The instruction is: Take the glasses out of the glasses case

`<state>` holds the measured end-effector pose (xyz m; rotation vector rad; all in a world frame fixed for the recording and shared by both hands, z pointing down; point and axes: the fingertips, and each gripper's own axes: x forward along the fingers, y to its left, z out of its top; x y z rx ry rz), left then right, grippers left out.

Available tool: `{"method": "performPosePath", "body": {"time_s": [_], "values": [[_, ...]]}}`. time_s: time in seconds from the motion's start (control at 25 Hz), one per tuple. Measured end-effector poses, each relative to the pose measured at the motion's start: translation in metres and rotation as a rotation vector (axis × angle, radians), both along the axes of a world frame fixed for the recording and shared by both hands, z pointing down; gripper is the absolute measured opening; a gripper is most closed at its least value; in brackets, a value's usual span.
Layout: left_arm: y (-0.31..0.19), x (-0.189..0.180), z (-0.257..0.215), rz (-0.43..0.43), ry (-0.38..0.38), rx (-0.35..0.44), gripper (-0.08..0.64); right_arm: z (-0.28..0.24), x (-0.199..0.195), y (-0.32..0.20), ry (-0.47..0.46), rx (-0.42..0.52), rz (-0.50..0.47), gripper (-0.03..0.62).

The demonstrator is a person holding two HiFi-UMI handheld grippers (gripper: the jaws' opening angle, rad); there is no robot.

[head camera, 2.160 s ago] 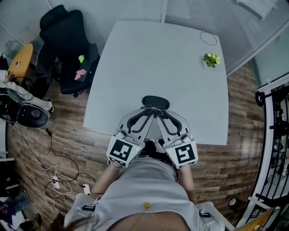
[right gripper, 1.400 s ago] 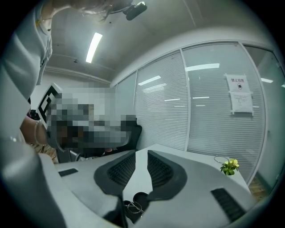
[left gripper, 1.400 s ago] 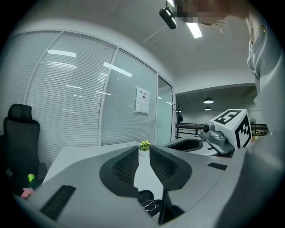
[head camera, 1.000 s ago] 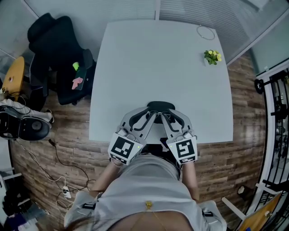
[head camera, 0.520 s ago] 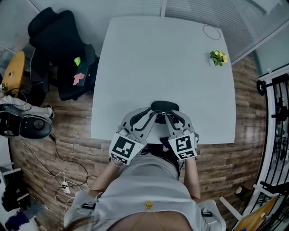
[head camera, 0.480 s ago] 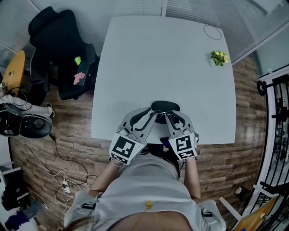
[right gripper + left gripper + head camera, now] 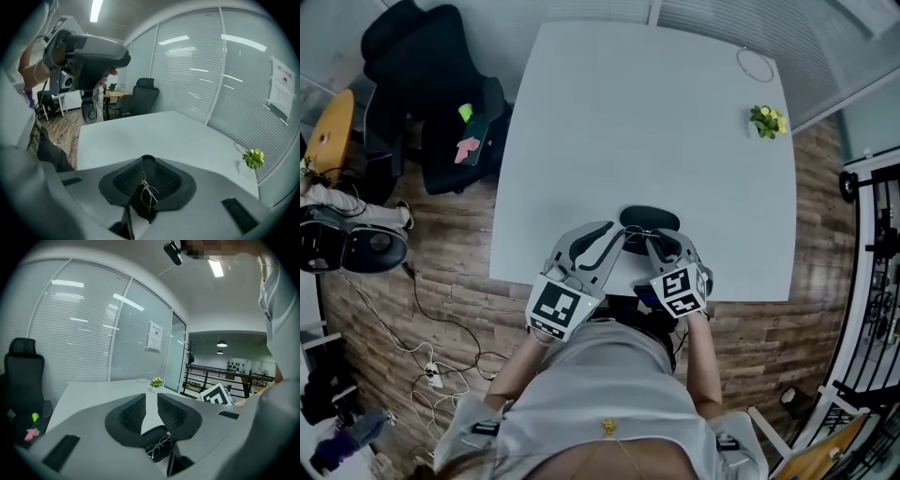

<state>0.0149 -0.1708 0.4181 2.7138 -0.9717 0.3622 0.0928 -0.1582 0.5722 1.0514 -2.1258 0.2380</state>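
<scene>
Glasses sat at the case by the table's near edge overhead; the left gripper view showed narrow, empty jaws, and the right gripper view showed jaws pinching them, likely needing a gentle, straight lift.

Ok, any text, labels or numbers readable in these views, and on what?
Nothing reads clearly.
White paper notice on the glass partition wall: print too small and blurred.
Black-and-white square markers: coded patterns, no words.
</scene>
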Motion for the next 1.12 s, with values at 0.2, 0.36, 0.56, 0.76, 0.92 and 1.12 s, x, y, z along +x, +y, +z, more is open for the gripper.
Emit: {"method": "performPosePath", "body": {"time_s": [0.2, 0.36, 0.56, 0.76, 0.92, 1.12], "values": [[-0.002, -0.005, 0.004, -0.018, 0.001, -0.011, 0.092, 0.028, -0.002, 0.000, 0.045, -0.072, -0.069, 0.081], [-0.003, -0.010, 0.007, -0.034, 0.001, -0.018, 0.091, 0.051, -0.004, 0.002, 0.124, -0.127, -0.155, 0.081], [-0.003, -0.020, 0.013, -0.067, -0.003, -0.031, 0.091, 0.076, -0.006, 0.003, 0.204, -0.185, -0.259, 0.099], [-0.003, -0.030, 0.017, -0.097, -0.007, -0.043, 0.092, 0.096, -0.008, 0.005, 0.261, -0.234, -0.333, 0.107], [-0.003, -0.037, 0.021, -0.118, -0.010, -0.052, 0.091, 0.113, -0.005, 0.007, 0.324, -0.290, -0.404, 0.121], [-0.006, -0.048, 0.022, -0.151, -0.002, -0.058, 0.091, 0.126, -0.003, 0.003, 0.372, -0.336, -0.442, 0.126]]}}
